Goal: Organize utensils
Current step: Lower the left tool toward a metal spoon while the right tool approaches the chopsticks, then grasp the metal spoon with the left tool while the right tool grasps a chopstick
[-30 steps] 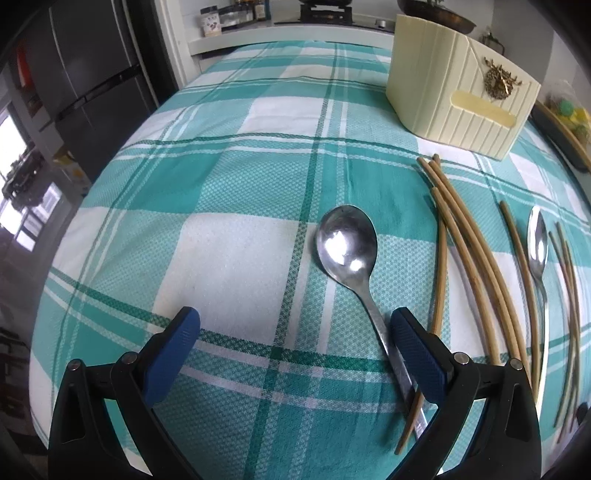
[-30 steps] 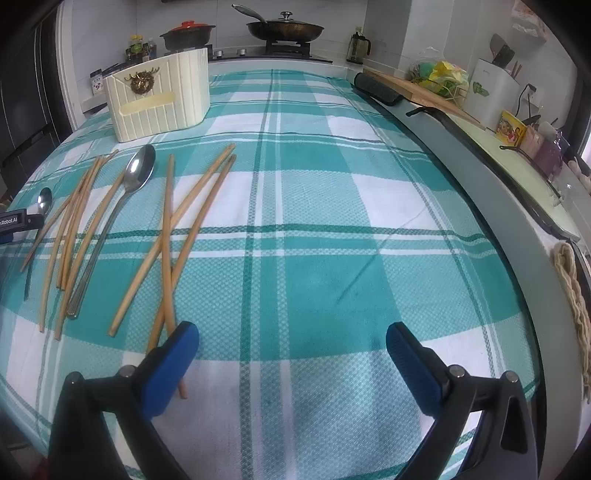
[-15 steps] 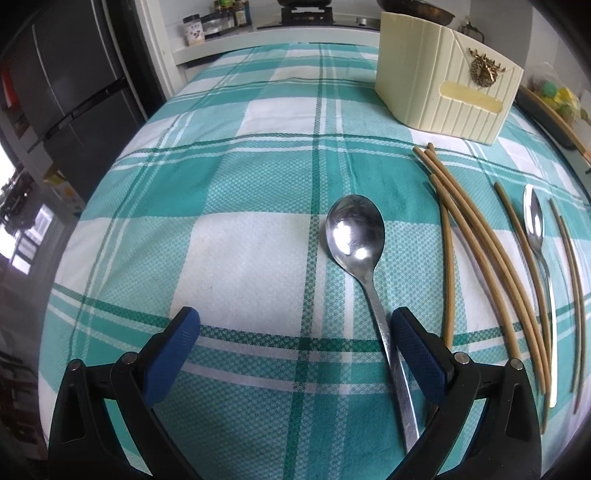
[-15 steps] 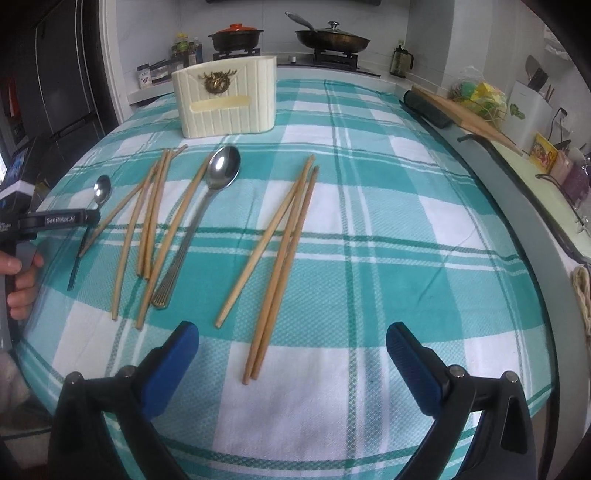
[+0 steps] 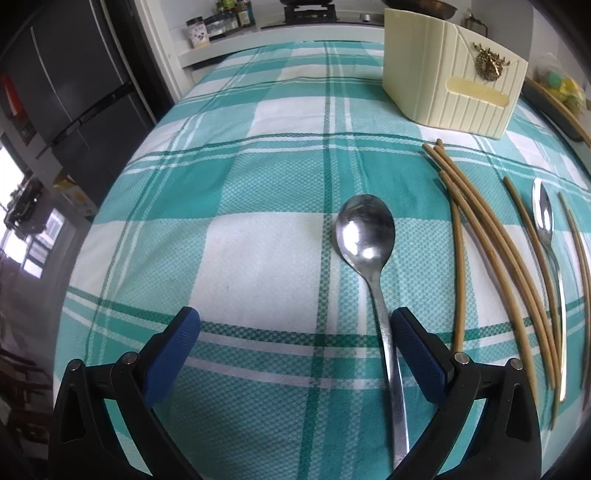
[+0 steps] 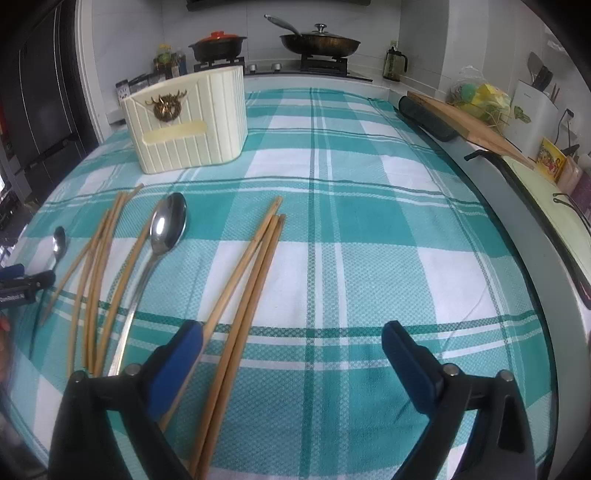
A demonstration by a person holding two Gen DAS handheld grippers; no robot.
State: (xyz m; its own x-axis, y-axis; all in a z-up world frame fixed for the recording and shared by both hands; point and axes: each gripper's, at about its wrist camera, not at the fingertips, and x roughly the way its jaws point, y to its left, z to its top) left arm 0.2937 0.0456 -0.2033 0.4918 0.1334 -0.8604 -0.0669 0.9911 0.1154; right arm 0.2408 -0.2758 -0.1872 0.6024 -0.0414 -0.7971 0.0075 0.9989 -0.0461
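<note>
In the left wrist view a steel spoon (image 5: pixel 365 229) lies on the teal checked cloth (image 5: pixel 240 206). Its handle runs back just inside the right finger of my open left gripper (image 5: pixel 295 332), untouched by the pads. Several chopsticks (image 5: pixel 491 240) and a second spoon (image 5: pixel 543 214) lie to the right, and a cream utensil holder (image 5: pixel 450 85) stands behind them. In the right wrist view my right gripper (image 6: pixel 291 339) is closing. Three chopsticks (image 6: pixel 251 269) lie between its jaws near the left finger, not pressed. A large spoon (image 6: pixel 168 225), more chopsticks (image 6: pixel 99 266), the holder (image 6: pixel 184 122) and the left gripper (image 6: pixel 22 284) show at left.
A stove with a frying pan (image 6: pixel 319 42) and a red-lidded pot (image 6: pixel 218 42) stands behind the table. A wooden cutting board (image 6: pixel 469 122) and counter clutter line the right edge. A dark fridge (image 5: pixel 62 92) stands at the left, with spice jars (image 5: pixel 218 26) near it.
The right gripper has swung left towards the three chopsticks, which now lie between its fingers, and its jaws have narrowed slightly. The left gripper has shifted little; the spoon handle now lies inside its right finger.
</note>
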